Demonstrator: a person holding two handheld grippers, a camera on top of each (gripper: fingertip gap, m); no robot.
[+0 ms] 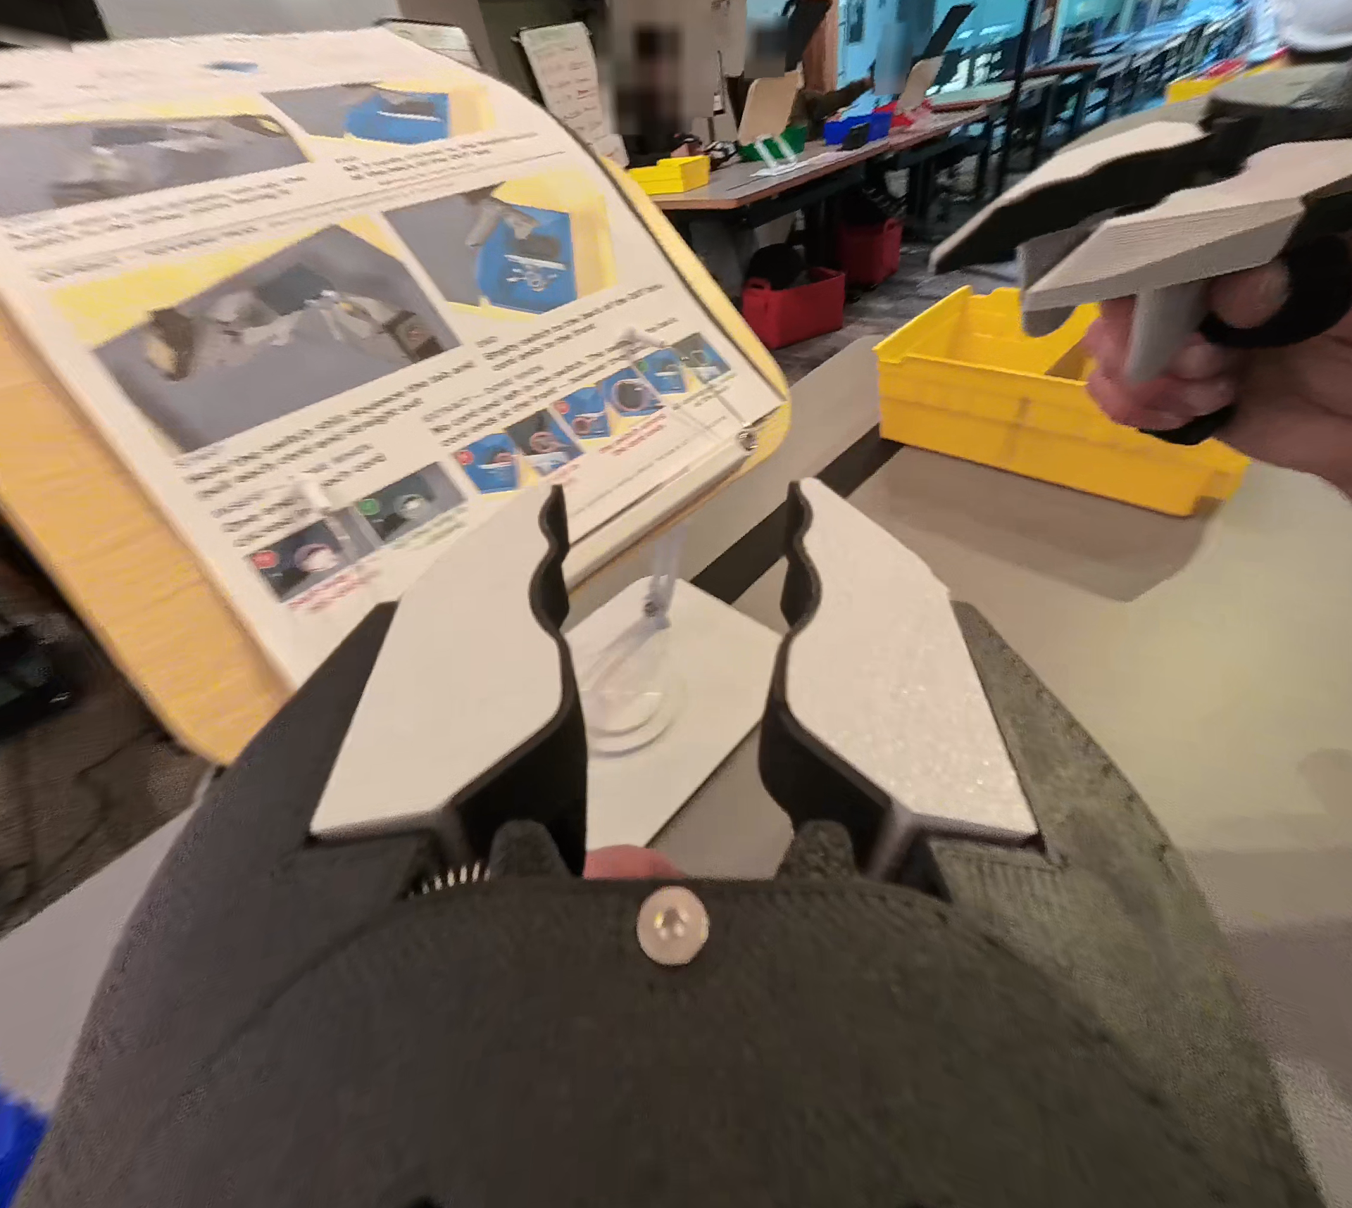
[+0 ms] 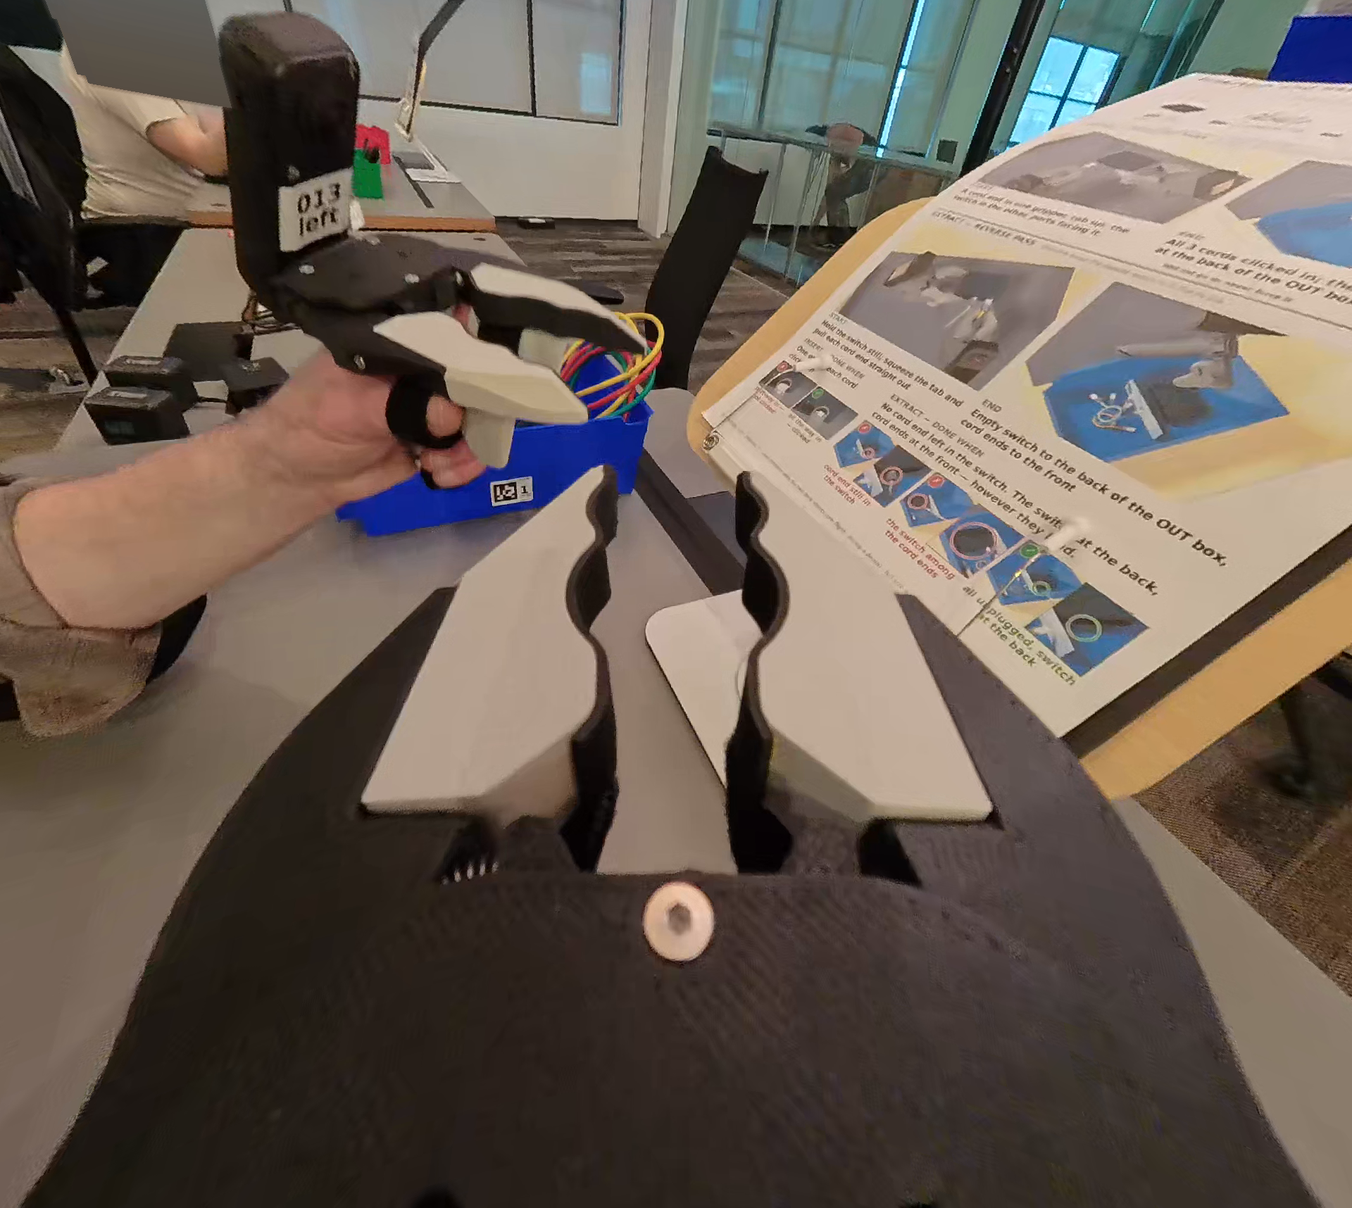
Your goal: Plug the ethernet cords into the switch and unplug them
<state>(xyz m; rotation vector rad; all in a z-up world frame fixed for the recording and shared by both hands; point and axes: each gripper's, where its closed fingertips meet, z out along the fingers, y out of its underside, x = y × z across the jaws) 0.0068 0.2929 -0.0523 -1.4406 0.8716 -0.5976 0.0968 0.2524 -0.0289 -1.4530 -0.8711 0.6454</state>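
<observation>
Both tongs, left gripper [image 1: 677, 507] and right gripper [image 2: 669, 489], hover parted and empty above the desk; reach first toward coloured ethernet cords [image 2: 622, 365] in the blue bin [image 2: 556, 463] at the desk's far edge; the switch is unseen.

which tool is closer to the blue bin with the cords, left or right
Left, as far as the views show. In the right wrist view the left tool hangs open right by the blue bin of coloured cords; the right tool is farther back.
</observation>
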